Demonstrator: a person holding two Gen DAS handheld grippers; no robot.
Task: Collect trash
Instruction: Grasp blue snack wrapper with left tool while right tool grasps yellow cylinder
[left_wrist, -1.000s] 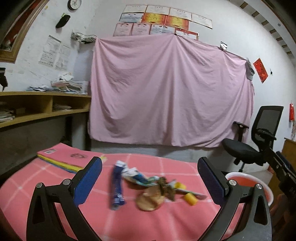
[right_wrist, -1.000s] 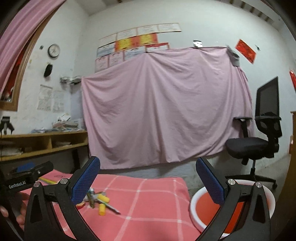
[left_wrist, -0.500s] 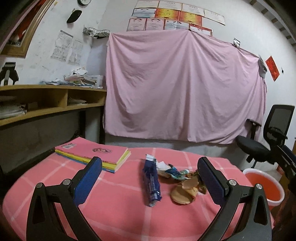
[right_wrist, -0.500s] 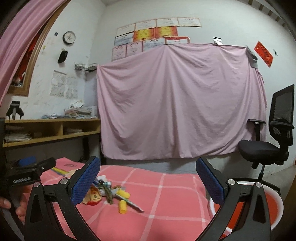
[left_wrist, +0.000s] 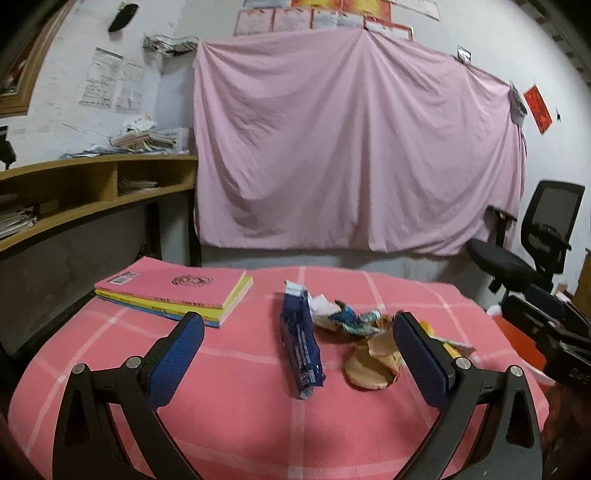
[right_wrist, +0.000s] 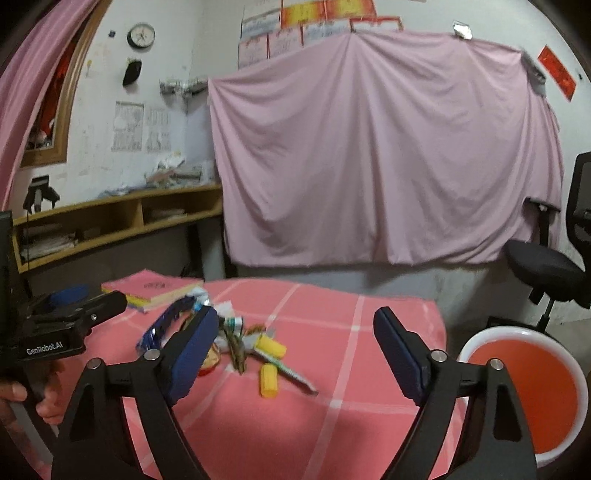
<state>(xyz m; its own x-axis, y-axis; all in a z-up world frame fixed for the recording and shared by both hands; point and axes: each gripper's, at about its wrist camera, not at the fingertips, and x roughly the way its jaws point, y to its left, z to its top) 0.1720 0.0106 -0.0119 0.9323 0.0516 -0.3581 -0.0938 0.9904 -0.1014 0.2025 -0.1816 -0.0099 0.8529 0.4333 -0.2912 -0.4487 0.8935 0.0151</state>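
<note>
A pile of trash lies on the pink checked tablecloth (left_wrist: 221, 406). It holds a long blue wrapper (left_wrist: 301, 343), crumpled wrappers (left_wrist: 343, 315), a torn brown paper piece (left_wrist: 369, 369) and two yellow bits (right_wrist: 271, 347). My left gripper (left_wrist: 298, 321) is open just short of the blue wrapper, which lies in line with the gap between its fingers. My right gripper (right_wrist: 295, 317) hovers near the yellow bits. Its jaws are closing with nothing between the pads. The pile's left part is hidden behind its left finger.
A red basin with a white rim (right_wrist: 517, 329) sits low beside the table's right edge. A stack of pink and yellow books (left_wrist: 173, 291) lies at the far left of the table. Wooden shelves (left_wrist: 92, 184) stand left, an office chair (left_wrist: 535, 236) right.
Both grippers have moved in over the table toward the trash, which now looks larger and more central. The right gripper's fingers stand closer together than before.
</note>
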